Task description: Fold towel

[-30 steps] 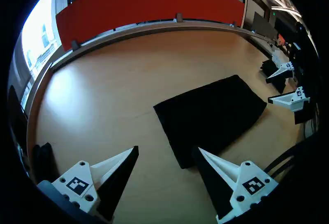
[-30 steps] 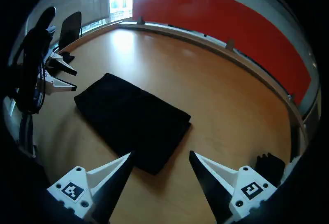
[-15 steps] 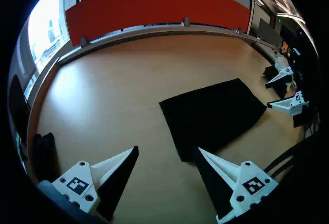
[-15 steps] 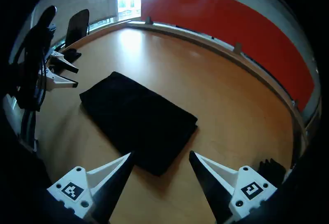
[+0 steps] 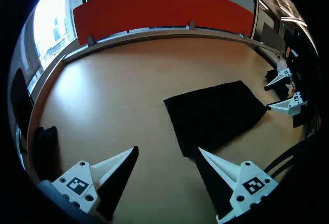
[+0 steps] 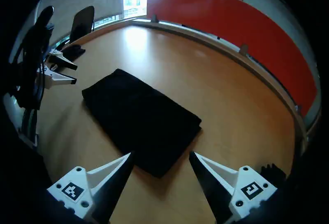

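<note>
Already folded, towel (image 6: 140,117) runs lengthwise away-left from right gripper (image 6: 161,162), whose open, empty jaws face its short end; left gripper (image 5: 164,162), likewise open, has it ahead-right.

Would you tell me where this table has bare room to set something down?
The table is bare between the black towel and the red partition, and toward the window. Crowded at the towel's ends, by the left gripper and right gripper.

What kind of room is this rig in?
Probably an office or meeting room: a large wooden table with a red divider panel along its far edge, a black office chair at its side, and a bright window behind. A black towel lies on the table.
</note>
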`<state>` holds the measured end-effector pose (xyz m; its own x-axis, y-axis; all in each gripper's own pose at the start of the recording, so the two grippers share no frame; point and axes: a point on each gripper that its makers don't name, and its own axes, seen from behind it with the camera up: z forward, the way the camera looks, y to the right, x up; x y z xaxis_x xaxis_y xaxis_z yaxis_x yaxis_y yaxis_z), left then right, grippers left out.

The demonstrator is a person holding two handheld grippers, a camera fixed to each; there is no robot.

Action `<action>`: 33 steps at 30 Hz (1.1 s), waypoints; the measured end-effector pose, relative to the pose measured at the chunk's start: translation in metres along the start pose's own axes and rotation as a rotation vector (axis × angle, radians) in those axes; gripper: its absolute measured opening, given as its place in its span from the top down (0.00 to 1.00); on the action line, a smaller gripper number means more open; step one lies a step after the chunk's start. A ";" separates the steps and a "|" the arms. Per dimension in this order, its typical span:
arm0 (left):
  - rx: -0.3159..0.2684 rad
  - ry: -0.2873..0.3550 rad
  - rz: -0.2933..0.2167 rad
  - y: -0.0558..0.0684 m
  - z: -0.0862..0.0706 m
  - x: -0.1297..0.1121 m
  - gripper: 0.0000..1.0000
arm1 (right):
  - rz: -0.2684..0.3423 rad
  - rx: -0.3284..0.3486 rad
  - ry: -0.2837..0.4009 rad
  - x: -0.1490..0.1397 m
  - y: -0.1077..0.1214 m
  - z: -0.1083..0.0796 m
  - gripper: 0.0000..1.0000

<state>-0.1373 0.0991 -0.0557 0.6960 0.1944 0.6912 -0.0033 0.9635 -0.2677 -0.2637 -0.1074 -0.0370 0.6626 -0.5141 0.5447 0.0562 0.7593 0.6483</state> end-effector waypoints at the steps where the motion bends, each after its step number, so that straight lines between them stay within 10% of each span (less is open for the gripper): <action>1: 0.004 0.007 -0.002 -0.001 -0.001 0.000 0.03 | -0.001 0.003 -0.003 -0.001 0.000 0.000 0.00; 21: 0.052 0.089 -0.054 -0.007 -0.021 -0.011 0.03 | -0.036 0.052 -0.056 -0.022 -0.002 0.002 0.02; 33: 0.100 0.093 -0.095 -0.018 -0.040 -0.036 0.04 | -0.087 0.071 -0.096 -0.035 0.001 0.001 0.24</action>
<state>-0.1337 0.0669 -0.1031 0.7604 0.0885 0.6434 -0.0031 0.9911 -0.1327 -0.2876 -0.0894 -0.0546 0.5825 -0.6154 0.5310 0.0553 0.6818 0.7295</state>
